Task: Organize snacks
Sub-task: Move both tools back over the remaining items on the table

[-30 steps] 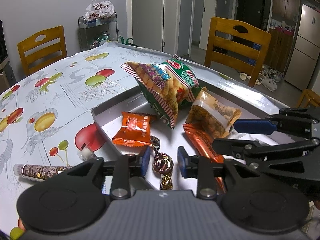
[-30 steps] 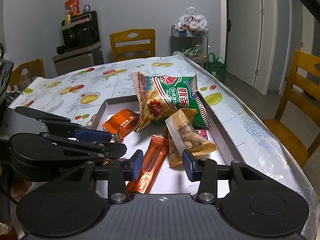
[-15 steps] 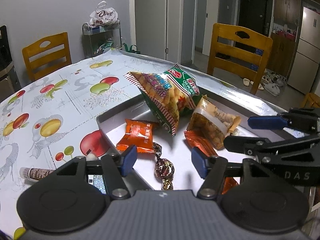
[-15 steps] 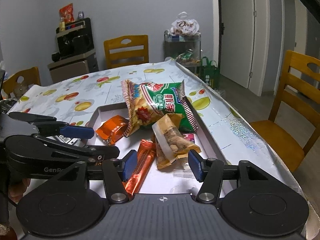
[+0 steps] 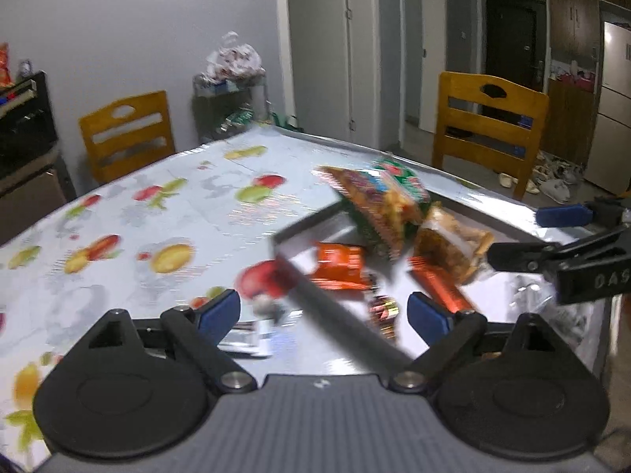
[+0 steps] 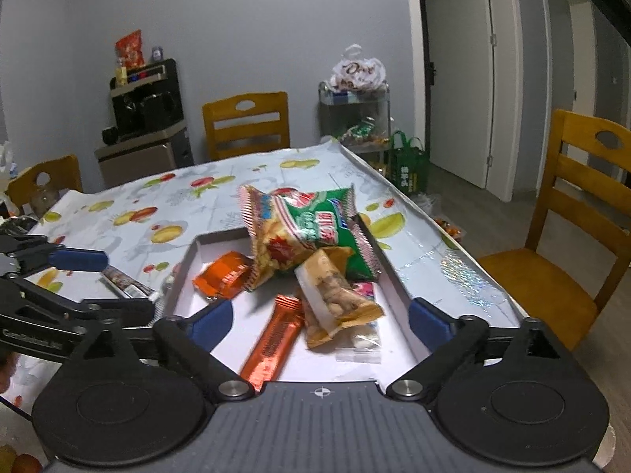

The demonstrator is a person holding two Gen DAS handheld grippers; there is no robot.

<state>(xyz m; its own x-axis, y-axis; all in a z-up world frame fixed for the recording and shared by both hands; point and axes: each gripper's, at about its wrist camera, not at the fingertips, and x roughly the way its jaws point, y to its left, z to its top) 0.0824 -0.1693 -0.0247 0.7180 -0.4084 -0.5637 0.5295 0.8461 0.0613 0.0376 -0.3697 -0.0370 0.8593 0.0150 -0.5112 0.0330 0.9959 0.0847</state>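
A shallow white tray point(image 6: 394, 276) on the fruit-print table holds a green and yellow cracker bag point(image 6: 303, 228), a clear nut packet point(image 6: 335, 299), an orange wafer packet point(image 6: 223, 276) and a long orange bar point(image 6: 274, 339). In the blurred left wrist view the tray point(image 5: 311, 291) also holds foil candies point(image 5: 382, 311), beside the cracker bag point(image 5: 378, 201). My left gripper point(image 5: 323, 313) is open and empty above the tray's near left corner. My right gripper point(image 6: 321, 321) is open and empty above the tray's near end.
A brown stick packet point(image 6: 122, 282) lies on the table left of the tray. Wooden chairs point(image 6: 246, 122) stand around the table, one point(image 6: 572, 205) at the right. A coffee machine cabinet point(image 6: 146, 118) and a wire rack point(image 6: 355, 118) stand by the far wall.
Both grippers have opened wide and drawn back and up from the tray. The left view has swung left and is blurred. The foil candy stays in the tray.
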